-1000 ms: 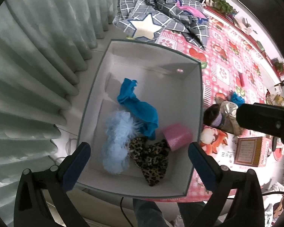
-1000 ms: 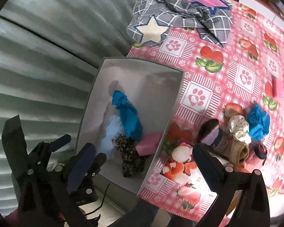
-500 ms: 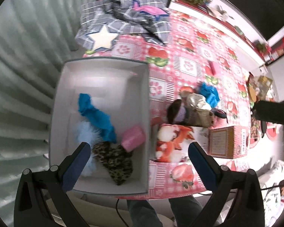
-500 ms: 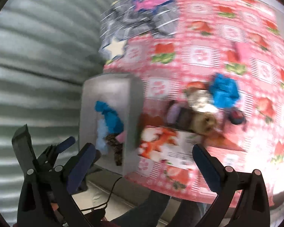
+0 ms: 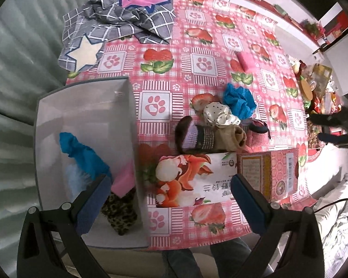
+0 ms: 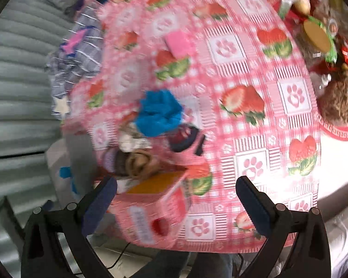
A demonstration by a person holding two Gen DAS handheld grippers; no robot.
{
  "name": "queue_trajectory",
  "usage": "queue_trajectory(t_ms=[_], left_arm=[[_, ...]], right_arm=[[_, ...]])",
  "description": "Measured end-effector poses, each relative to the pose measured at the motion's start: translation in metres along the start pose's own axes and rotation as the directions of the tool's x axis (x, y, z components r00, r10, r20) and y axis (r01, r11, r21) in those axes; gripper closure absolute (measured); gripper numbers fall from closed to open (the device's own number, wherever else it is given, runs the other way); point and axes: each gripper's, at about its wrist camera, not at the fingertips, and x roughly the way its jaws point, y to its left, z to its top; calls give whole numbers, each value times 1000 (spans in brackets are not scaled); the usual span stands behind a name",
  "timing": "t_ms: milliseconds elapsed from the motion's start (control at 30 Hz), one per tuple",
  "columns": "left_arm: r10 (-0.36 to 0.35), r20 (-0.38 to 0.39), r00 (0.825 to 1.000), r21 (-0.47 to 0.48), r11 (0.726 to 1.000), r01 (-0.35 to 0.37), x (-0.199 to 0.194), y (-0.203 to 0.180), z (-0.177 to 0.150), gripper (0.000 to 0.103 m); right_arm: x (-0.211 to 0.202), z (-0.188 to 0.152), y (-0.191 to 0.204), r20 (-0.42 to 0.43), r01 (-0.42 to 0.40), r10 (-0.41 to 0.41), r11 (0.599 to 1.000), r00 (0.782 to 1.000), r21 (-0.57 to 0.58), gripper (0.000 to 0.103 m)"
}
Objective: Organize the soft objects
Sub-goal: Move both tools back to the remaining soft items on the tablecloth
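- My left gripper [image 5: 167,194] hangs above the near edge of the tabletop [image 5: 211,53], its jaws spread wide with nothing between them.
- My right gripper [image 6: 176,197] hangs over the same near edge further right, jaws spread just as wide and holding nothing; its view is blurred.
- The white box [image 5: 85,115] sits at the left end of the tabletop beside the curtain [image 5: 14,69]. Inside it lie a blue cloth [image 5: 81,153], a pale blue fluffy piece [image 5: 75,180], a pink item [image 5: 124,180] against the right wall, and a leopard-print piece [image 5: 120,210] nearest me.
- A heap of soft things lies mid-tabletop, apart from the box: a blue scrunchie [image 5: 239,100], a white dotted scrunchie [image 5: 219,115] touching it, a brown and purple knitted sock [image 5: 194,135] and a tan sock [image 5: 232,136] just beside it.
- A dark red pouch [image 5: 257,126] lies at the right of the heap.
- A pink sponge [image 5: 244,60] lies alone further back.
- A printed carton [image 5: 192,180] and a pink carton [image 5: 271,171] stand between the heap and my jaws.
- A grey checked blanket [image 5: 127,18] with star patches is bunched at the far left corner.
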Motion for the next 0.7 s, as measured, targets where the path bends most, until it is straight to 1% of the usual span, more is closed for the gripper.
queue_trajectory(t_ms=[67,167,267,433,533,600,667,700], left_arm=[[13,-18,1000,2,1000,-13,6,-5,6,0],[42,-41,998,9,999,-42,14,-12,14,0],[59,-62,996,9,998,-58,22,-17,20,0],[87,-105,991,14,996,-86,39,-26,31,0],[98,-127,987,33,995,-95,49,-34,41,0],[105,-137,985,59,993,-97,56,-42,48,0],[107,-141,984,88,992,-95,62,-51,57,0],[105,-144,984,105,990,-90,66,-56,62,0]], right_arm=[[21,6,-11,-45,3,-3,1000,999,3,0],[54,15,-17,-107,-5,6,1000,994,7,0],[88,24,-20,-169,-16,18,1000,985,11,0],[135,36,-15,-245,-12,3,999,969,-33,0],[154,40,-10,-268,27,-49,996,962,-85,0],[161,38,-8,-255,93,-124,987,959,-130,0],[162,35,-13,-228,150,-184,976,956,-160,0],[161,34,-17,-216,168,-201,972,956,-164,0]])
